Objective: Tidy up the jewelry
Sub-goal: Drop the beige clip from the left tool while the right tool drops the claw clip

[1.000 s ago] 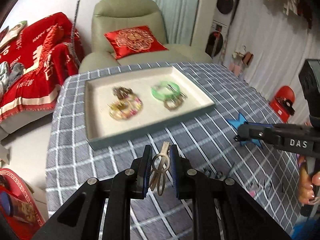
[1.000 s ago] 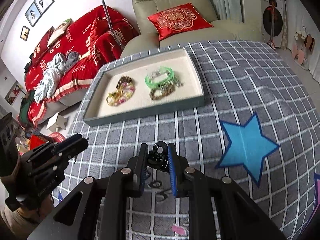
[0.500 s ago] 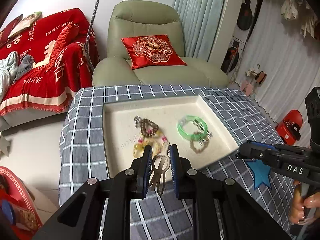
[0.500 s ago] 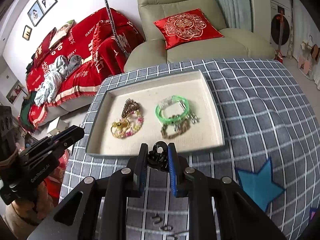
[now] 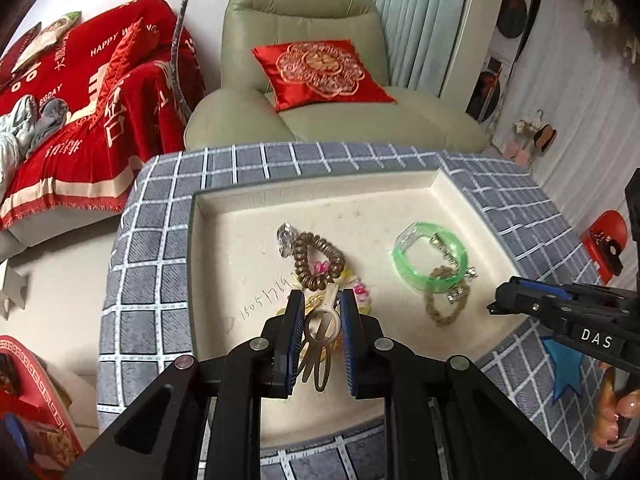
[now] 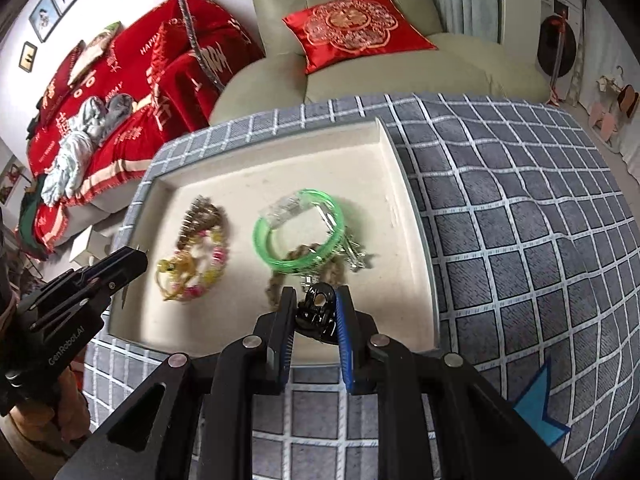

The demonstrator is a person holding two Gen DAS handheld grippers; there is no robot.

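My left gripper (image 5: pixel 319 305) is shut on a beige hair clip (image 5: pixel 320 334) and holds it above the cream tray (image 5: pixel 248 248), near a brown coil hair tie (image 5: pixel 318 258) and colourful bead bracelets (image 6: pixel 192 268). My right gripper (image 6: pixel 316 300) is shut on a black hair claw (image 6: pixel 318 310) above the tray's near right part (image 6: pixel 412 240), close to a green bangle (image 6: pixel 300 236) and a brown rope bracelet (image 5: pixel 442 304). The right gripper also shows in the left wrist view (image 5: pixel 504 300); the left gripper shows in the right wrist view (image 6: pixel 128 260).
The tray lies on a grey checked tablecloth (image 6: pixel 520 220) with a blue star patch (image 6: pixel 540 408). Behind the table stand a green armchair (image 5: pixel 304 20) with a red cushion (image 5: pixel 320 68) and a red-covered sofa (image 5: pixel 72 92).
Both grippers moved forward from the table's near part to above the tray, each still holding its clip. The tray and jewelry now look much closer.
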